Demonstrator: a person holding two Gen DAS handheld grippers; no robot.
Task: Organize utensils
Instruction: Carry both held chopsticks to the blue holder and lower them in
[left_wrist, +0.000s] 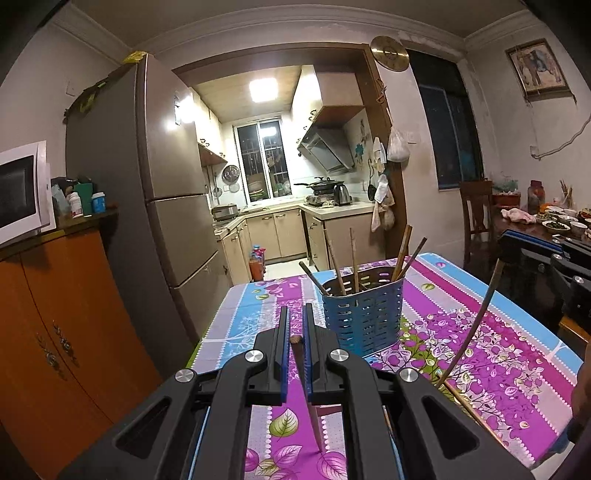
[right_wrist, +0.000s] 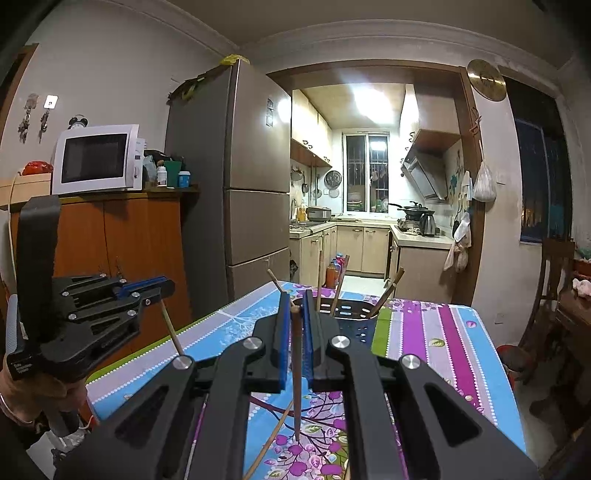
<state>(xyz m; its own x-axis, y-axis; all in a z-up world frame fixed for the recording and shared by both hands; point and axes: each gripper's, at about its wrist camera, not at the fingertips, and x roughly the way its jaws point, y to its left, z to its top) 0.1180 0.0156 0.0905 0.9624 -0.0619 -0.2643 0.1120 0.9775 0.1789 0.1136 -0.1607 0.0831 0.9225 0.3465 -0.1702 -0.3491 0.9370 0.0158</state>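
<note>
Holding a dark chopstick (left_wrist: 308, 387) clamped between its blue pads, the left hand-held gripper (left_wrist: 295, 325) hangs just short of the blue utensil basket (left_wrist: 364, 317); the stick's tip slants down toward the flowered tabletop (left_wrist: 517, 354). The right hand-held gripper (right_wrist: 295, 314) likewise pinches a single chopstick (right_wrist: 296, 369), nearly upright, just in front of the same basket (right_wrist: 356, 314).

The left wrist view shows the basket whole, standing on the tabletop, with five sticks (left_wrist: 402, 254) leaning out of it. It also catches the right hand-held gripper's body at the far right of the basket and its curved chopstick (left_wrist: 476, 325) seen from the side. Only this view shows a pale chopstick (left_wrist: 461, 400) lying flat on the cloth, on the near right of the basket.

The right wrist view hides most of the basket behind the fingers, so only four sticks (right_wrist: 319, 277) show above its rim. It alone shows the person's hand (right_wrist: 40, 391) gripping the left hand-held gripper (right_wrist: 162, 286) to the left of the basket, with a light chopstick (right_wrist: 171, 328) angling down from its tip.

Counted: two hand-held grippers, one basket, one chopstick in each grip.
</note>
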